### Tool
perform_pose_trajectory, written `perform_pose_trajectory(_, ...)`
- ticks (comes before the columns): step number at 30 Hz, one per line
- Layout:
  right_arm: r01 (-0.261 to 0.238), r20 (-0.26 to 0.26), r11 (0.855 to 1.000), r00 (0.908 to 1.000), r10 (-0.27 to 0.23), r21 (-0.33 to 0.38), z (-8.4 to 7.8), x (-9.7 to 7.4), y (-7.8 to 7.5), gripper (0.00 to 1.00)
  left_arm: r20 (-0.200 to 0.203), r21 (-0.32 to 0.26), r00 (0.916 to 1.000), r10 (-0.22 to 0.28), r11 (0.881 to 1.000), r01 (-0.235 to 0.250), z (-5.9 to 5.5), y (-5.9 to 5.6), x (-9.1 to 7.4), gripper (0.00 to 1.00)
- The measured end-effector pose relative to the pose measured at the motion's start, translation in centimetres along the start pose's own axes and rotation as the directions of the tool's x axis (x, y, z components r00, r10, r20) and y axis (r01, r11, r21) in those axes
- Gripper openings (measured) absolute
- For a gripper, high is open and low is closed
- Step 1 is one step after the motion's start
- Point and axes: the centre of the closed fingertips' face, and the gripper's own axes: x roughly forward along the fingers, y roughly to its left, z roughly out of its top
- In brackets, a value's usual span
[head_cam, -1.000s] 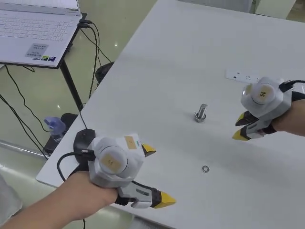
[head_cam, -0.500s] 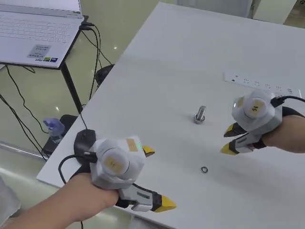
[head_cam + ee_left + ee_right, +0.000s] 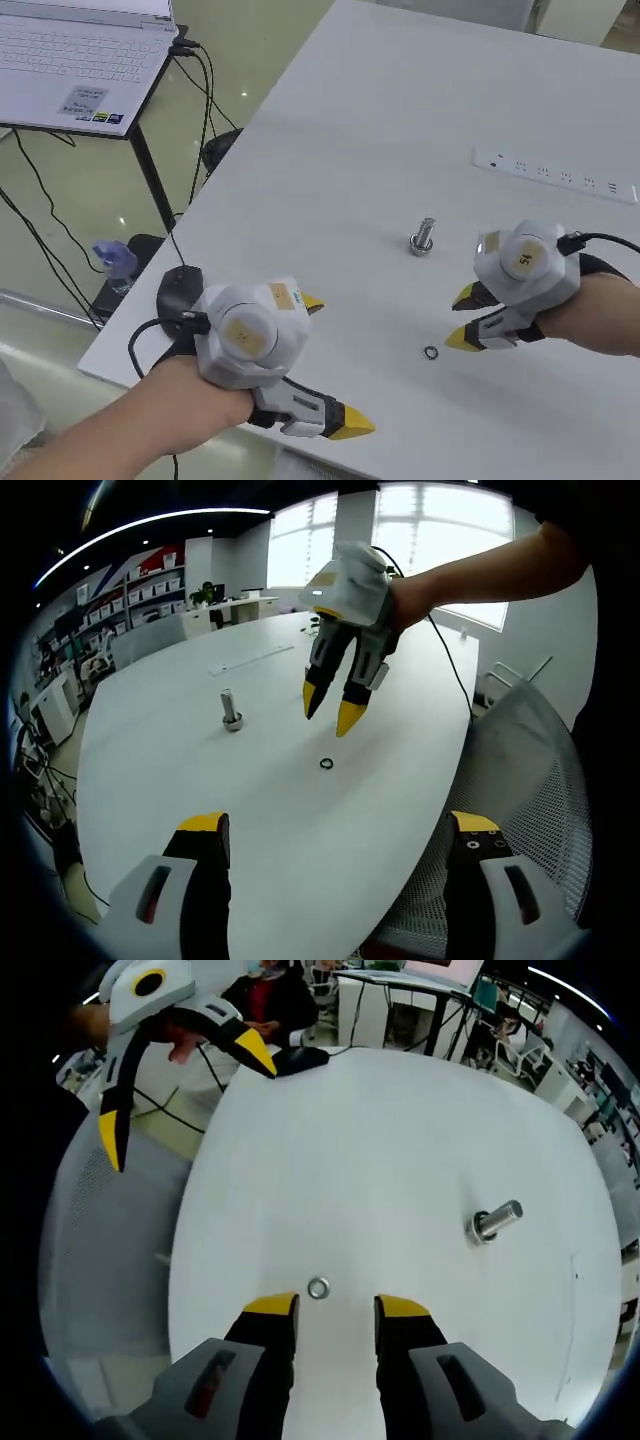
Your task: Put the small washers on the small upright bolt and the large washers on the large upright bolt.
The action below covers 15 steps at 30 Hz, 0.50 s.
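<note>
- Off the left edge of the table (image 3: 400, 110): a laptop (image 3: 70, 60), no part of the job.
- At the near left corner of the table: left gripper (image 3: 332, 365), jaws spread wide, nothing between them.
- Around the middle of the table: one upright bolt (image 3: 422, 237), silvery, threaded shank up, head flat on the surface. Small or large: cannot tell, with no second bolt to compare.
- Between the bolt and the near edge, apart from the bolt: a single washer (image 3: 431, 352), a small thin metal ring, dull silver, lying flat.
- Probably very light, stiff and slick. Lying flat, little to catch hold of, so likely to skid or flip away. Best taken across the outer rim, one jaw tip on each side, with a gentle squeeze.
- Just right of the washer, above the table: right gripper (image 3: 461, 318), jaws partly spread, empty, yellow tips aimed down. In the right gripper view, washer just ahead of one jaw tip, not between the two.
- Toward the far right edge: a white power strip (image 3: 555, 175).
</note>
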Motion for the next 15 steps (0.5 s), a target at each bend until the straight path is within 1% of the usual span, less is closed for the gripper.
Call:
perform_pose_trajectory(3,-0.007,0.004,1.0,1.0,0.007,0.01,-0.2,1.0,0.0,0.31,0.009,-0.002,1.0,0.001,1.0,-0.001,0.1,0.0,0.1,0.91)
perform_pose_trajectory(5,-0.011,-0.001,1.0,0.9999,0.011,0.007,-0.4,1.6,0.2,0.31,0.018,-0.003,0.9998,0.002,1.0,-0.002,0.2,0.1,0.1,0.93)
perform_pose_trajectory(10,-0.016,-0.018,1.0,0.9997,0.016,0.001,-0.8,3.1,0.3,0.31,0.022,-0.014,0.9998,0.005,1.0,-0.005,0.1,0.4,0.1,0.95)
perform_pose_trajectory(13,-0.01,-0.03,1.0,0.9995,0.01,-0.007,-1.0,3.6,0.3,0.3,0.027,-0.022,0.9996,0.002,1.0,-0.001,0.1,0.4,0.1,0.97)
perform_pose_trajectory(15,-0.014,-0.032,1.0,0.9994,0.013,-0.007,-1.0,4.0,0.4,0.3,0.038,-0.024,0.9993,-0.008,1.0,0.009,0.2,0.2,0.1,0.99)
